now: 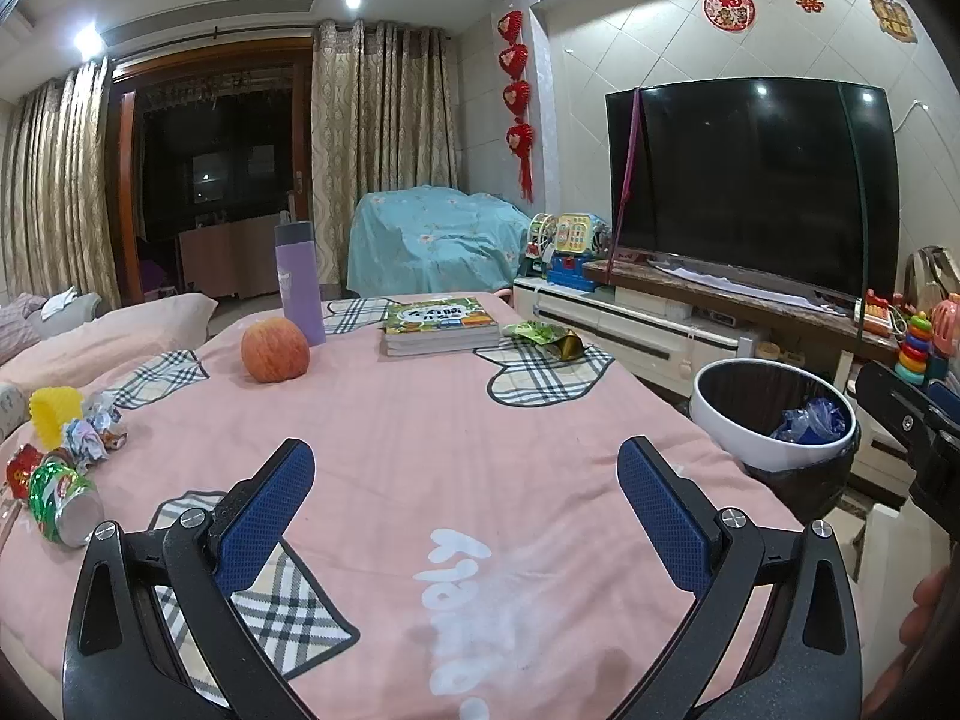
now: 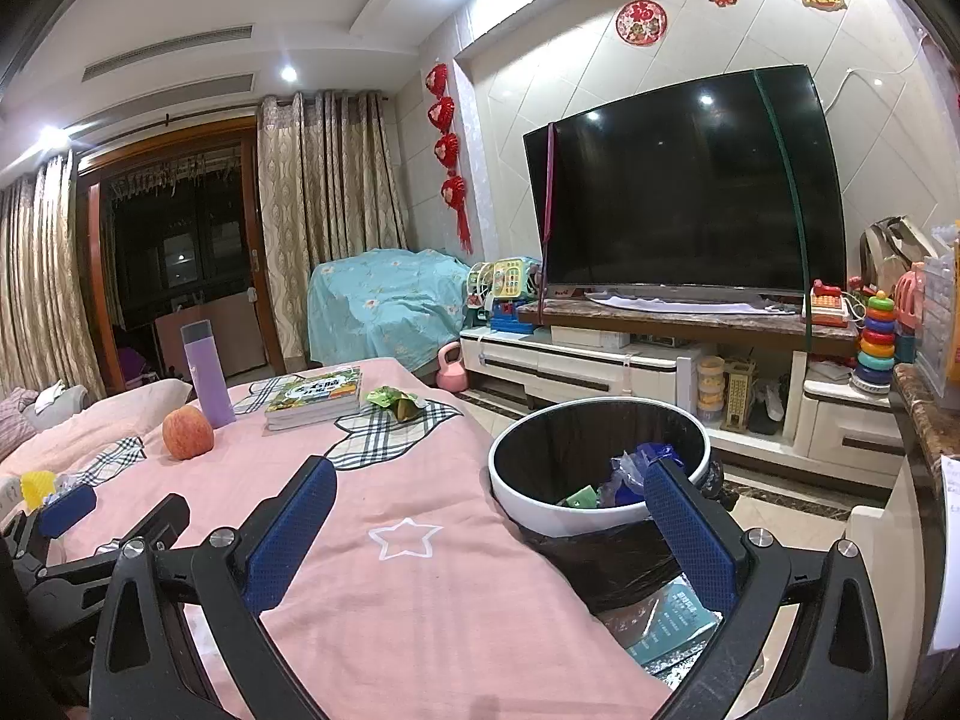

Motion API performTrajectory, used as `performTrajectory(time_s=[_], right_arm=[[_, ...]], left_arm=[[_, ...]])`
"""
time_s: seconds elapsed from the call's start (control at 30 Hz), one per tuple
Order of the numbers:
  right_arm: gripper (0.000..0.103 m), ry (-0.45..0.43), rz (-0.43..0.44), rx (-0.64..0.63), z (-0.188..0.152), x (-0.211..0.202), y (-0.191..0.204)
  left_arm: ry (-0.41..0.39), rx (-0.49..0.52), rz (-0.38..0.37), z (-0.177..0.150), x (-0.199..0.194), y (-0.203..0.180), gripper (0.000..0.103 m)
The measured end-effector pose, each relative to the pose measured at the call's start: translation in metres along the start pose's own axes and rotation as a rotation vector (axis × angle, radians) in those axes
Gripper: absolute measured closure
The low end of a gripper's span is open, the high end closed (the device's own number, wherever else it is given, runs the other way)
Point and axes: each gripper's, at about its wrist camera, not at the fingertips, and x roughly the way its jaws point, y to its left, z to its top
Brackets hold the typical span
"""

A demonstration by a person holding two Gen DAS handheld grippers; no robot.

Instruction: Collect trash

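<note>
My left gripper (image 1: 465, 474) is open over the pink-covered table (image 1: 420, 420), nothing between its blue pads. At the table's left edge lie a crushed green can (image 1: 63, 501), crumpled paper (image 1: 93, 432), a red wrapper (image 1: 21, 468) and a yellow cup (image 1: 55, 411). A green snack wrapper (image 1: 549, 337) lies at the far right, beside the books. My right gripper (image 2: 492, 495) is open too, hovering between the table edge and the white-rimmed trash bin (image 2: 528, 504), which holds blue plastic (image 2: 651, 459) and a green scrap. The green wrapper (image 2: 396, 401) appears in this view as well.
An apple (image 1: 275, 350), a purple bottle (image 1: 299, 283) and stacked books (image 1: 441, 324) sit on the far half of the table. The bin (image 1: 720, 420) stands off the table's right edge. A TV cabinet (image 2: 600, 360) with a television and toys lines the right wall.
</note>
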Motion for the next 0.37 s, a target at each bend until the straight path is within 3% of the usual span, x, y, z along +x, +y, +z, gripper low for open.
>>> performTrajectory(time_s=[0.37], right_arm=[[0.0, 0.01, -0.004, -0.001, -0.0013, 0.0033, 0.0052]], left_arm=[[0.003, -0.004, -0.023, 0.0007, 0.0032, 0.001, 0.0]])
